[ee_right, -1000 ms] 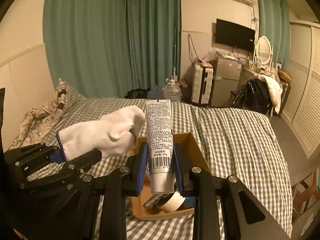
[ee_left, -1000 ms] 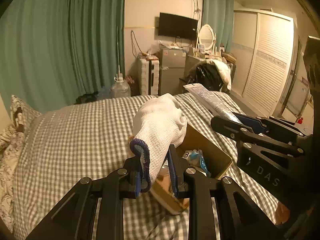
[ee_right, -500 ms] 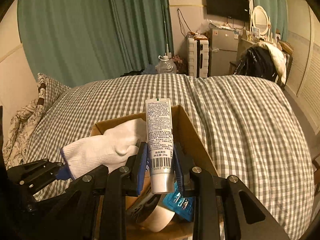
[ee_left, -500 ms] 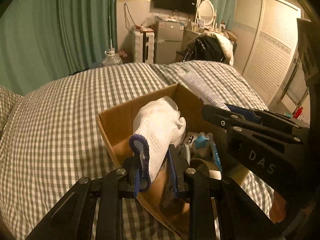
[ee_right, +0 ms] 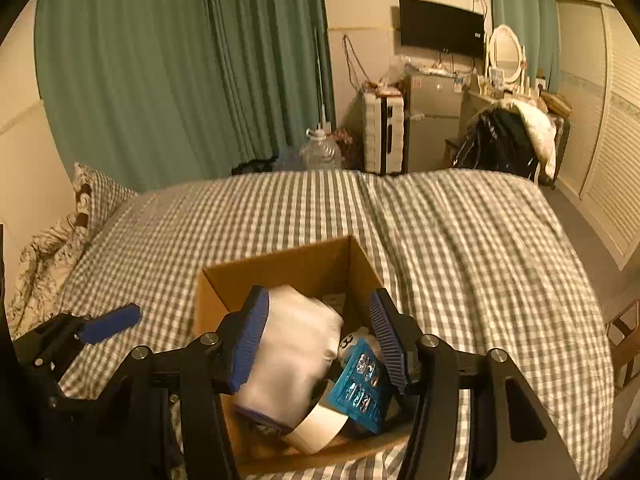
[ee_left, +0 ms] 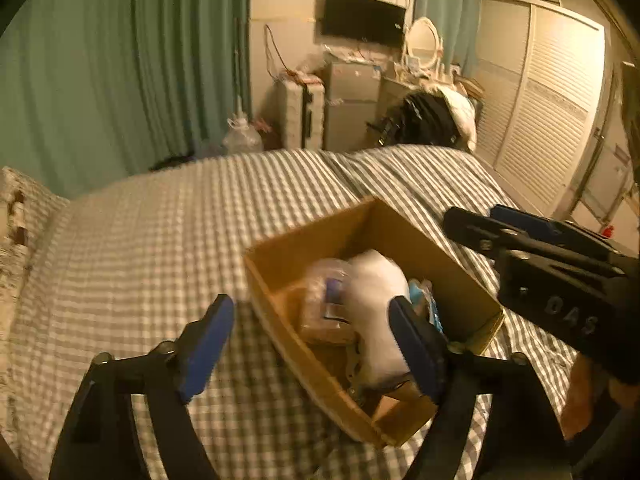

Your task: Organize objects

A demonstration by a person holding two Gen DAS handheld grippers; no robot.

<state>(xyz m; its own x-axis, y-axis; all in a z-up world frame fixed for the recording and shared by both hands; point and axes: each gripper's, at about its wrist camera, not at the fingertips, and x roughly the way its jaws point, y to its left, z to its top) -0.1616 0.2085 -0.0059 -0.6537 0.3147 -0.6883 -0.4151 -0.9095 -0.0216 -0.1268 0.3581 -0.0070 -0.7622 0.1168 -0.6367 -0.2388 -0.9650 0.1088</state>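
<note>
Grippers first: your left gripper (ee_left: 308, 334) is opening, and its blue pads stand far apart with nothing pinched. One pad hangs over the checked bedspread (ee_left: 160, 240). The other pad is over the near edge of the cardboard box (ee_left: 280, 320). The white glove (ee_left: 376, 304) has been let go and lies blurry inside the box, just ahead of that pad and not squeezed by it.

Your right gripper (ee_right: 320, 338) is opening too. Its two blue pads are apart, and they press on nothing. The white glove (ee_right: 296, 356) shows between them, down inside the cardboard box (ee_right: 280, 268), close by the left pad. I cannot tell if that pad touches it. A blue packet (ee_right: 360, 384) sits just under the right pad, leaning on a white roll of tape (ee_right: 316, 426) at the near side of the box. A tube is not clear in the box; the things there are too blurry to sort out.

Box and all sit on the bed, straight ahead of both grippers. Far past them hang green curtains (ee_right: 180, 72).
</note>
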